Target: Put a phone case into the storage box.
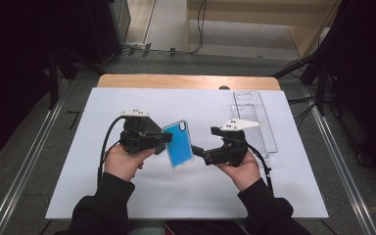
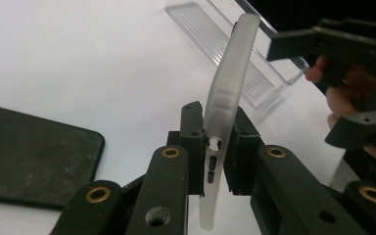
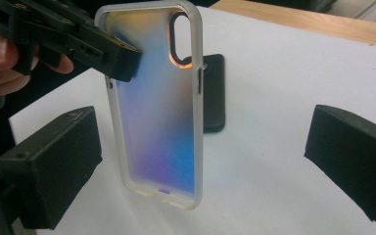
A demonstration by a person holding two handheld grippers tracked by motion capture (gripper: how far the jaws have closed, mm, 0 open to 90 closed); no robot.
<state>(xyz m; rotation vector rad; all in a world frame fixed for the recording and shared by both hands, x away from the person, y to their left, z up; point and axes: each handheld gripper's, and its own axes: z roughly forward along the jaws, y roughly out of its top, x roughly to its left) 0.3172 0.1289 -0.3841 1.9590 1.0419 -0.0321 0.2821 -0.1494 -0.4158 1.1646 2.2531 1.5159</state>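
The left gripper (image 1: 164, 137) was clamped on the long side edge of a phone case (image 1: 178, 144), its pads (image 2: 194, 142) pinching the frosted rim near the button cutouts. It held the case up off the table, over the middle of the white sheet (image 1: 127, 196), with the long axis running roughly from the near edge toward the far edge and tilted a little.

The right gripper (image 1: 198, 152) stood just beside the case on its other side, jaws spread as wide as they go and nothing pressed between them. In the right gripper view the case (image 3: 156, 112) hung upright between the two black pads (image 3: 54, 161), apart from both, with its camera opening at the top and its port end at the bottom. So the case lay straight ahead of the right gripper, broad face toward it, and that hand was the free one nearest it. My judgement is that the next move would be a grip on the free long edge or the bottom end.

Beyond the case a dark phone (image 3: 214, 93) lay flat on the sheet. A clear plastic tray (image 1: 254, 117) lay by the far right corner.
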